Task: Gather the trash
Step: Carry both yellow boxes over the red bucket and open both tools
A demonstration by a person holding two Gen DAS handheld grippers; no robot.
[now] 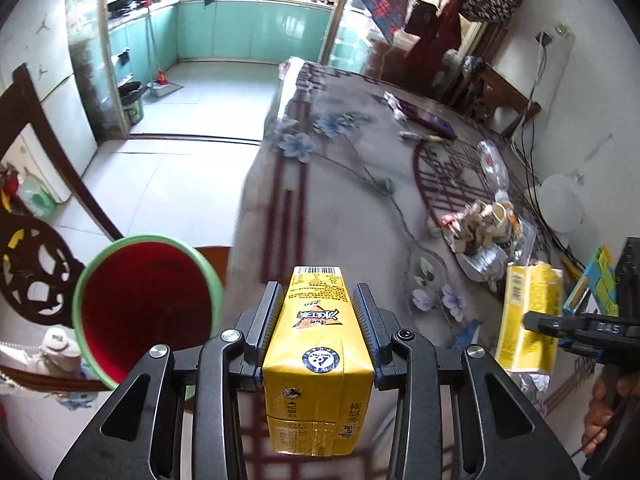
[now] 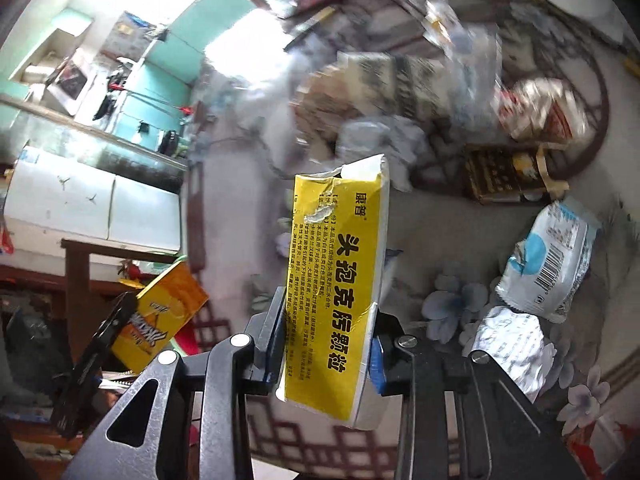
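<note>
While left gripper (image 1: pixel 318 312) clamps yellow drink carton (image 1: pixel 318 344) between both pads, carton sits upright over table edge, just right of red bin with green rim (image 1: pixel 148 304). Right gripper (image 2: pixel 328 320) grips torn yellow medicine box (image 2: pixel 340 276), pads pressed on both sides, box lifted above floral tablecloth (image 2: pixel 432 240). Blue-white wrapper (image 2: pixel 548 264) and crumpled paper (image 2: pixel 508 344) lie on cloth at right. Trash heap (image 1: pixel 484 228) and clear plastic bottle (image 1: pixel 492 160) farther back on table.
</note>
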